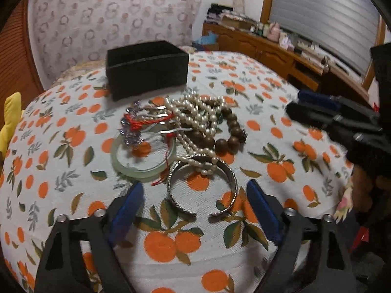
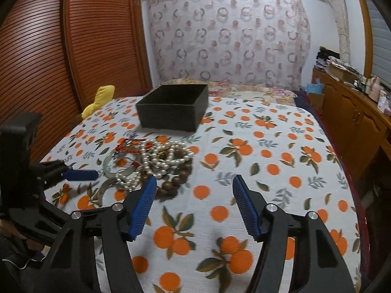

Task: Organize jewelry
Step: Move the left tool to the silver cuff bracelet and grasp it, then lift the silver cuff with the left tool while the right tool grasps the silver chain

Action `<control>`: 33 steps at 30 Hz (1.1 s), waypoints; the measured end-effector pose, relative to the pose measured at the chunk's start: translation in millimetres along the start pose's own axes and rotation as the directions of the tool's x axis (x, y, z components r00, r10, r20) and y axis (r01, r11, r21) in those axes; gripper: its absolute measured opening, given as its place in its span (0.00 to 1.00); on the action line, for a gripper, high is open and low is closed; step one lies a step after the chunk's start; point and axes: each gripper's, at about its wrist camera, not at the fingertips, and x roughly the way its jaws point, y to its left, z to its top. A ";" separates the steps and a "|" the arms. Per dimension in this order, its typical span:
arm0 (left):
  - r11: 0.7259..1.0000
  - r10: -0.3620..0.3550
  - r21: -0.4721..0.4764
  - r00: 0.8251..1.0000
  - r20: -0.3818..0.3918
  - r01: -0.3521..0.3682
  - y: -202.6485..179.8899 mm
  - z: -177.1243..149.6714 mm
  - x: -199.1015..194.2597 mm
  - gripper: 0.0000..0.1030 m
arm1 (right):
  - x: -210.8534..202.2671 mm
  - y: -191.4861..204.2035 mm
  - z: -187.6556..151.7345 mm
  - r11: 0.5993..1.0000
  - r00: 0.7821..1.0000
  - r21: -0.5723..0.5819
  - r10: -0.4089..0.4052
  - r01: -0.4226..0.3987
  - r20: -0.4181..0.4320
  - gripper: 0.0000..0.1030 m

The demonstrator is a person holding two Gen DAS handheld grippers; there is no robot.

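Note:
A heap of jewelry lies on the orange-print cloth (image 1: 73, 112): white pearl strands (image 1: 195, 119), a brown wooden bead bracelet (image 1: 220, 141), a pale green bangle (image 1: 122, 164), a red cord piece with purple crystals (image 1: 133, 123), and a silver open cuff (image 1: 232, 183) nearest me. My left gripper (image 1: 195, 195) is open, its blue pads on either side of the cuff without touching it. A black open box (image 1: 146, 70) stands behind the heap. My right gripper (image 2: 194, 183) is open over bare cloth, just right of the heap (image 2: 156, 158); its left pad hides part of the bead bracelet.
A yellow soft item (image 2: 100, 97) lies at the cloth's far left edge by a slatted wooden door (image 2: 48, 61). A wooden sideboard (image 2: 354, 112) crowded with small items runs along the right. A patterned curtain (image 2: 227, 36) hangs behind the box (image 2: 173, 109).

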 end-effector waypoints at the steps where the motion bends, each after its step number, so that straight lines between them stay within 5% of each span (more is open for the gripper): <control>1: 1.000 0.008 0.006 1.000 -0.003 -0.008 -1.2 0.3 2.4 0.74 | -0.8 -2.4 -0.5 1.000 1.000 0.005 -0.001 0.001 0.002 0.65; 3: 0.999 0.029 0.032 1.000 -0.005 -0.028 -6.1 0.5 4.5 0.74 | -1.1 -4.9 -0.8 1.000 1.000 0.010 -0.002 0.001 0.005 0.65; 6: 0.997 0.041 0.058 0.999 0.000 -0.041 -10.2 -0.2 3.5 0.57 | -0.7 -5.1 -0.9 1.000 1.000 0.009 0.000 0.000 0.005 0.65; 18: 0.998 -0.054 -0.007 0.998 0.033 0.055 10.8 -6.9 -31.2 0.56 | 6.4 8.0 -0.8 1.000 1.000 -0.016 0.015 -0.015 -0.010 0.65; 33: 0.996 0.002 -0.087 0.995 0.104 0.007 50.8 -27.2 -73.6 0.56 | 23.2 48.3 3.4 0.988 0.991 -0.082 0.125 -0.129 -0.052 0.65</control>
